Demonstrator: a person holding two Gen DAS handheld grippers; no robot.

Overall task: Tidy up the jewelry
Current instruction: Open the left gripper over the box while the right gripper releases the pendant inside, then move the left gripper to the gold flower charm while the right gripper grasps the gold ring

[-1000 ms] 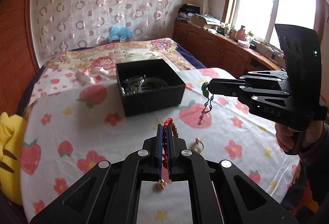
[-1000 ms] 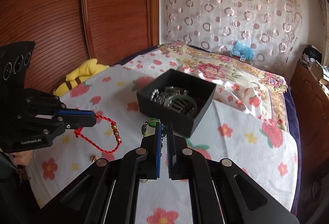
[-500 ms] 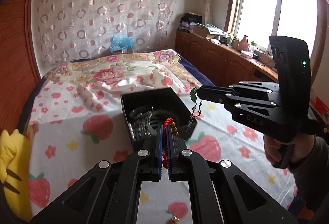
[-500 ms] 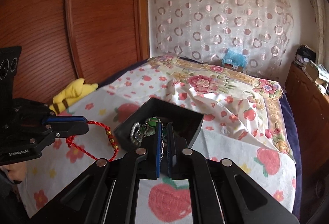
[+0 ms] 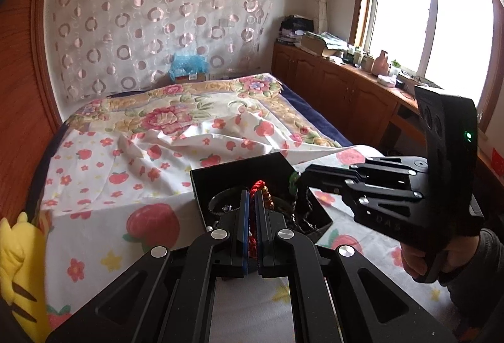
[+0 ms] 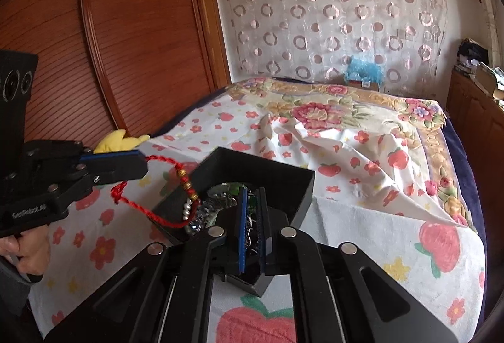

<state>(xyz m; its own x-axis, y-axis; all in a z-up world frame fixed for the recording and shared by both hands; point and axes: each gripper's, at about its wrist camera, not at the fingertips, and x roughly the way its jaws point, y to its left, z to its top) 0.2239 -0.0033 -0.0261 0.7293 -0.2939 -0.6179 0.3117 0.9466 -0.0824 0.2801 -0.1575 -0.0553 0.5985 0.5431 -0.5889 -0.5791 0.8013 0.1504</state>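
Note:
An open black box (image 5: 239, 165) (image 6: 267, 160) with several jewellery pieces inside sits on the strawberry-print sheet. My left gripper (image 5: 251, 193) (image 6: 143, 166) is shut on a red cord bracelet (image 5: 256, 185) (image 6: 141, 210) with gold beads. The bracelet's loop hangs over the box's near left corner. My right gripper (image 6: 252, 190) (image 5: 304, 174) hovers over the box interior, its jaws opening slightly. A green-bead chain (image 5: 293, 180) (image 6: 252, 204) is still between them and dangles into the box.
A yellow plush toy (image 5: 19, 254) (image 6: 121, 141) lies at the bed's left edge by the wooden panel (image 6: 126, 43). Wooden cabinets (image 5: 346, 91) with clutter run under the window on the right. A person's hands (image 5: 412, 258) (image 6: 28, 248) hold both grippers.
Both grippers have moved forward from in front of the box to over it, carrying the bracelet and the chain. The gap between the right jaws looks slightly wider.

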